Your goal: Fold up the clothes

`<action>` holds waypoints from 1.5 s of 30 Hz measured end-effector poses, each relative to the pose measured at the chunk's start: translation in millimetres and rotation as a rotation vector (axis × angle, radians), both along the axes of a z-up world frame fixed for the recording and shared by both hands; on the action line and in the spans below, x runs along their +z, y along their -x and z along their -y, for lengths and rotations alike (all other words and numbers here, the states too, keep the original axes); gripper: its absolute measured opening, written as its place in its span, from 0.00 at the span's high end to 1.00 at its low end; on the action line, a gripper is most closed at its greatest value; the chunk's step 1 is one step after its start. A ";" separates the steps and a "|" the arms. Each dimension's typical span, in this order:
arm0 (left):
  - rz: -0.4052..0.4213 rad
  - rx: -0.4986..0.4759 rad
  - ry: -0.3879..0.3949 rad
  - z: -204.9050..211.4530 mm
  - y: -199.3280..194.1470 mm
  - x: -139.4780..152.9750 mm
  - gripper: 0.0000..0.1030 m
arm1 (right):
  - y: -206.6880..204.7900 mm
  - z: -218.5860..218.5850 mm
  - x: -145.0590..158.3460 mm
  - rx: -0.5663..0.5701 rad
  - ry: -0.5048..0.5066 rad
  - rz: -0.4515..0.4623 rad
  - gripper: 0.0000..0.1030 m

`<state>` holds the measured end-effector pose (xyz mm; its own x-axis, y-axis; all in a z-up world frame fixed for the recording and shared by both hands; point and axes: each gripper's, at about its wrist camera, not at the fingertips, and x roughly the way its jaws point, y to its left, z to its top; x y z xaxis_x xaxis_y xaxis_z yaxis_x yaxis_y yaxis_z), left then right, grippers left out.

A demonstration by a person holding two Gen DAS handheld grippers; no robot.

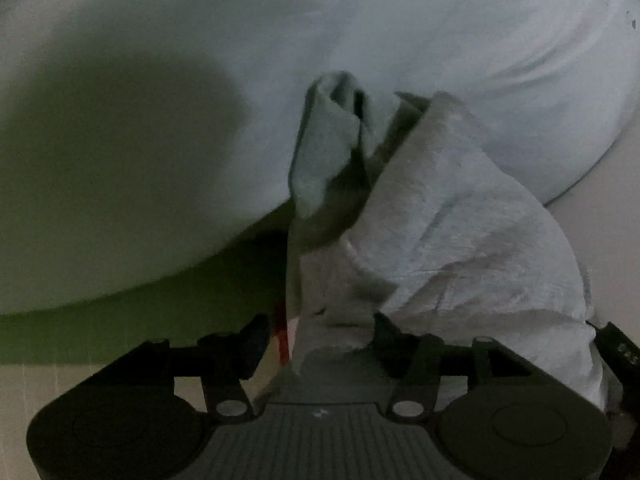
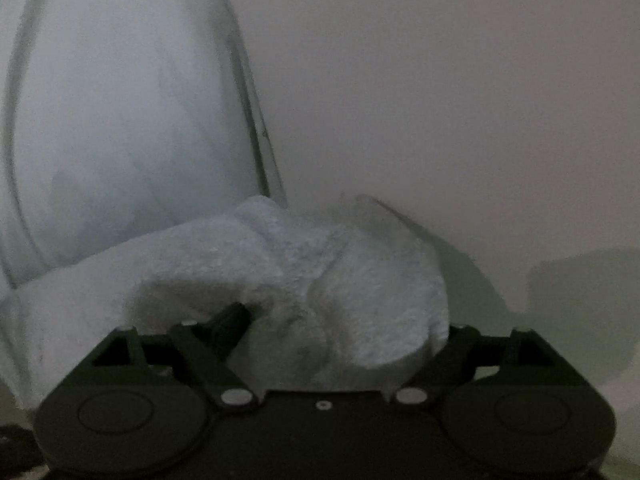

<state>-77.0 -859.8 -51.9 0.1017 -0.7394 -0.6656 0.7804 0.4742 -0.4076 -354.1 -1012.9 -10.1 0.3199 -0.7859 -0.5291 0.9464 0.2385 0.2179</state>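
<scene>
A pale blue garment (image 1: 360, 32) lies spread flat across the upper part of the left wrist view. One edge of it is lifted into a bunched, towel-like fold (image 1: 460, 232) that runs down into my left gripper (image 1: 320, 332), which is shut on the cloth. A small red tag (image 1: 281, 332) shows beside the left finger (image 1: 256, 340). In the right wrist view the same garment (image 2: 100, 120) lies at the left. A thick bunch of it (image 2: 340, 280) is held in my right gripper (image 2: 320, 328); cloth hides the right finger.
A green surface (image 1: 120, 320) lies under the garment at the lower left of the left wrist view. A plain pale surface (image 2: 440, 100) fills the right half of the right wrist view. A dark device with lettering (image 1: 620, 348) sits at the right edge.
</scene>
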 end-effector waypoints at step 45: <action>0.382 -0.298 0.056 -381.8 197.3 73.5 0.00 | 127.7 -420.0 1.0 0.055 0.051 -0.066 0.00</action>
<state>-274.2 -478.0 21.6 0.1098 -0.8070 -0.5803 0.9776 0.1933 -0.0838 -481.8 -592.9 -9.1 0.3289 -0.7948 -0.5100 0.9435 0.2995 0.1418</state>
